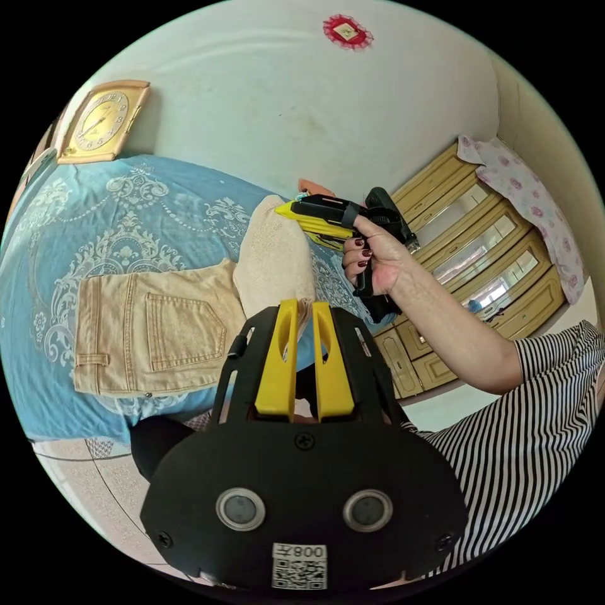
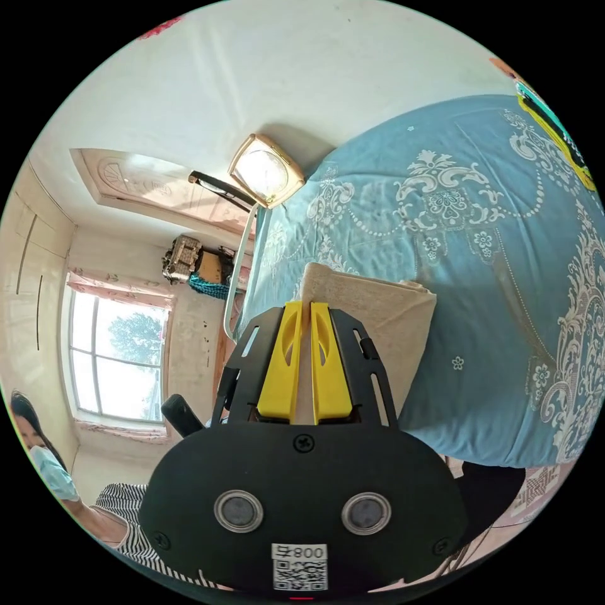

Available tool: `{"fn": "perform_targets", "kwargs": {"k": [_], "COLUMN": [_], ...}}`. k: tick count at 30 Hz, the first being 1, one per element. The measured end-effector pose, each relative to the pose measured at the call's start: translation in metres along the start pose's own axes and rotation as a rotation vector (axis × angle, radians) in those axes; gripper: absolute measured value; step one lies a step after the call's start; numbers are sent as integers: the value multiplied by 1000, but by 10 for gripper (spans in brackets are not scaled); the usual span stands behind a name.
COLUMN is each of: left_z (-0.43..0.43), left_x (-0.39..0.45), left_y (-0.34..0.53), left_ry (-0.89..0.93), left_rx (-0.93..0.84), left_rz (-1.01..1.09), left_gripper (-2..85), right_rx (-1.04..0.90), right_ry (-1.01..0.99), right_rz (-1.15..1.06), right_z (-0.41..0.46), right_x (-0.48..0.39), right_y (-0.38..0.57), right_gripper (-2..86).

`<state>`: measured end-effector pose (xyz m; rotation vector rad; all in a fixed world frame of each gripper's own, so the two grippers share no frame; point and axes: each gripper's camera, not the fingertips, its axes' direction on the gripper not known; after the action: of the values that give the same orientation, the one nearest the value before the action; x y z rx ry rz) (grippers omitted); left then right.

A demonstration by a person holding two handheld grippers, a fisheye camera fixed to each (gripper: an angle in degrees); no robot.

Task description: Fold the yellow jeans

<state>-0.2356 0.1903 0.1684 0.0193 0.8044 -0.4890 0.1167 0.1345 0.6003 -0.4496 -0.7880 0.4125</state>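
Now | pale yellow denim jeans [image 1: 157, 328] lie waist end flat on the blue patterned bedspread [image 1: 94, 220], legs lifted | left gripper [image 1: 304, 324] yellow jaws pinch the raised leg fabric | right gripper [image 2: 301, 318] jaws pressed onto a folded cloth edge | hand [image 1: 378, 258] grips its handle

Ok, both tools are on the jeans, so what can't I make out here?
- Left gripper view: the left tool covers its bite on the jeans.
- Same view: the raised leg fabric hides the right tool tip.
- Right gripper view: the right tool's body hides the fabric's lower edge.
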Motion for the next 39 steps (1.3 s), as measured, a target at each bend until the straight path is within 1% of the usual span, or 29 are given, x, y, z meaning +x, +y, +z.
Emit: {"fn": "perform_targets", "kwargs": {"k": [8, 20, 29, 39], "left_z": [-116, -234, -301, -348], "left_x": [-97, -225, -286, -321], "left_y": [19, 44, 59, 80], "left_ry": [-11, 40, 53, 73], "left_rx": [74, 113, 129, 141], "left_rz": [-172, -406, -487, -553], "left_gripper": [27, 30, 27, 24], "right_rx": [-141, -293, -351, -389], "right_ry": [73, 229, 272, 300], "right_rz": [-39, -41, -59, -62], "right_z": [116, 257, 326, 377], "right_x": [-60, -107, -131, -144], "right_y": [-26, -54, -70, -77], "right_gripper": [23, 25, 28, 38]}}
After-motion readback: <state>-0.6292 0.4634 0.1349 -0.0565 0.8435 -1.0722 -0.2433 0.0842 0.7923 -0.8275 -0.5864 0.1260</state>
